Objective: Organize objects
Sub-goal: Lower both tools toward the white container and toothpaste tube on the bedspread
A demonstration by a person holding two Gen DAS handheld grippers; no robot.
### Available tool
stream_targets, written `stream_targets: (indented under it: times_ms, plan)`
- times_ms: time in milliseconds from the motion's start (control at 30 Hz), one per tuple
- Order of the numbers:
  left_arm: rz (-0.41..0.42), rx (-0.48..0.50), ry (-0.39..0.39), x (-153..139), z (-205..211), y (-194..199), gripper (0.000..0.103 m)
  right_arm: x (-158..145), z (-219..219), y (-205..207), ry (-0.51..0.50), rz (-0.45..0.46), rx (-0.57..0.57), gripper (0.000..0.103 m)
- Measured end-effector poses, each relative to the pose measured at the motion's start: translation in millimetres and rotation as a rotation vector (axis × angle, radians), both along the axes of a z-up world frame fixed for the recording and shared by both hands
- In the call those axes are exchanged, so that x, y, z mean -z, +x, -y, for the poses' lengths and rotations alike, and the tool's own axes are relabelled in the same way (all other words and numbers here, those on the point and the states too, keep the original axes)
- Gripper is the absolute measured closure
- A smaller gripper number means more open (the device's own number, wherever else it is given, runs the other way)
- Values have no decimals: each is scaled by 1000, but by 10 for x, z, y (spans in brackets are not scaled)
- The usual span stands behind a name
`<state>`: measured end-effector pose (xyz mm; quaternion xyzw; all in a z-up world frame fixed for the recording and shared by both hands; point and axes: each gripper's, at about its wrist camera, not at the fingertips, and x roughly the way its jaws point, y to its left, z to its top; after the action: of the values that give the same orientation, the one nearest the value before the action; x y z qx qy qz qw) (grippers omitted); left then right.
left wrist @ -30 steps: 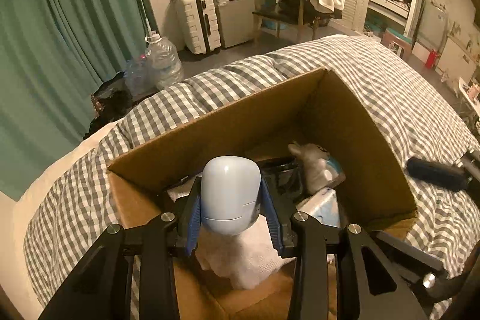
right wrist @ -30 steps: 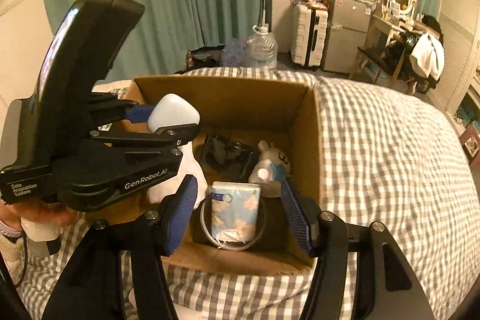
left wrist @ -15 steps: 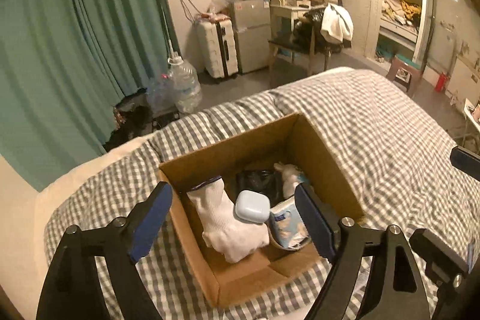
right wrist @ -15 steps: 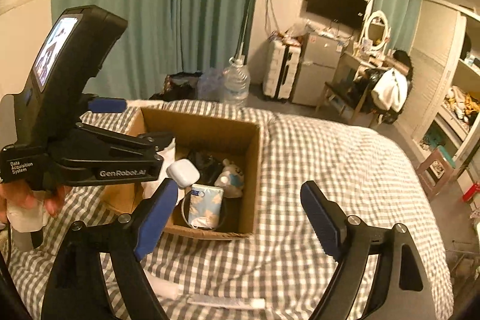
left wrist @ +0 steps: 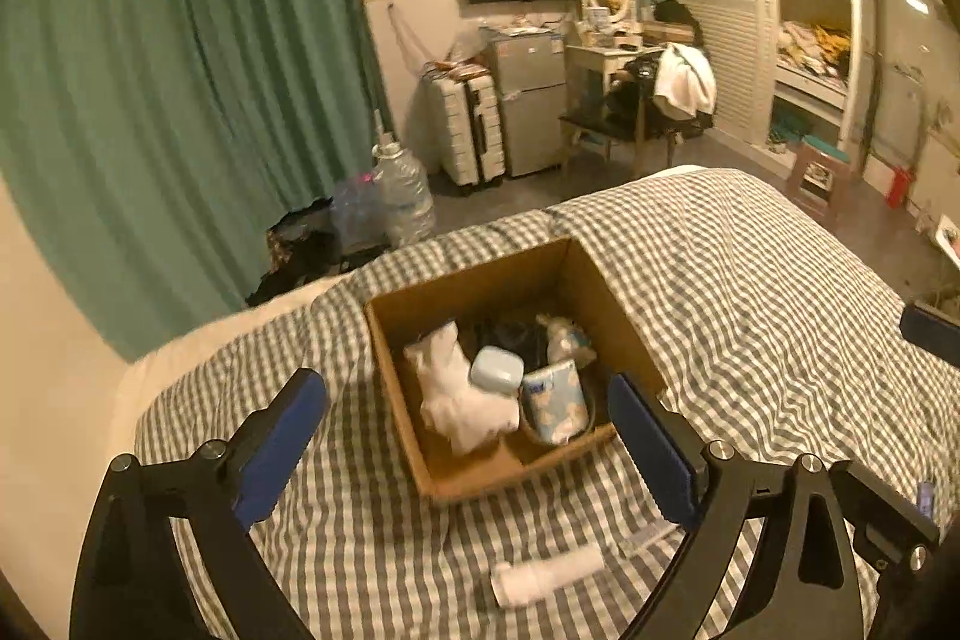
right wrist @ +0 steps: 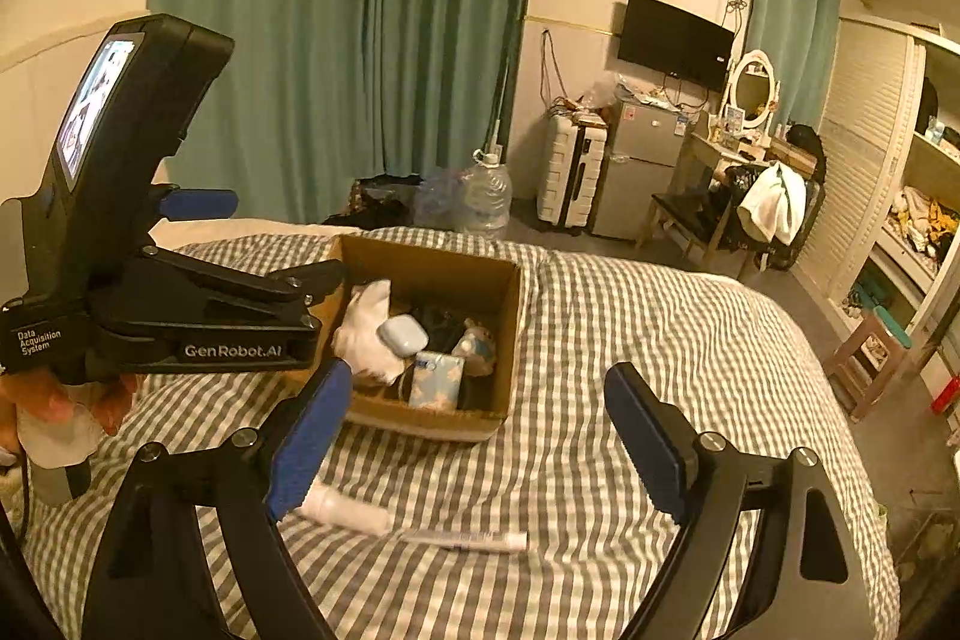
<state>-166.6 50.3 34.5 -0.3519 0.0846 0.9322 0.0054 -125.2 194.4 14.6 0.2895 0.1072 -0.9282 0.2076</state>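
A lived-in home bedroom is showing here: a bed (right wrist: 630, 340) in a grey checked cover is filling the foreground, green curtains (right wrist: 360, 40) are hanging along the wall, and a wall television (right wrist: 675, 40), vanity mirror (right wrist: 753, 88), small fridge (right wrist: 639, 166), white suitcase (right wrist: 570, 178) and open wardrobe shelves (left wrist: 810, 40) are standing beyond.

A matt cardboard box (left wrist: 606, 304) sits on checked cloth bedding (left wrist: 750, 292), holding a smooth glossy plastic case (left wrist: 495, 369).
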Motion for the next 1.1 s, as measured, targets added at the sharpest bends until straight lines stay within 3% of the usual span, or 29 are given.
stream_targets:
  times_ms: [233,467,800,1100]
  plan:
    - [11,-52,25,165,63,283,5,174,-168,151,-4,49,10,17]
    - [46,-81,21,457,132,304,5,571,-276,-49,6,142,71,17]
    - [101,-157,38,1111,265,332,5,1321,-404,-297,44,294,146,17]
    - [231,-157,35,1788,270,251,5,1994,-313,-575,109,433,166,17]
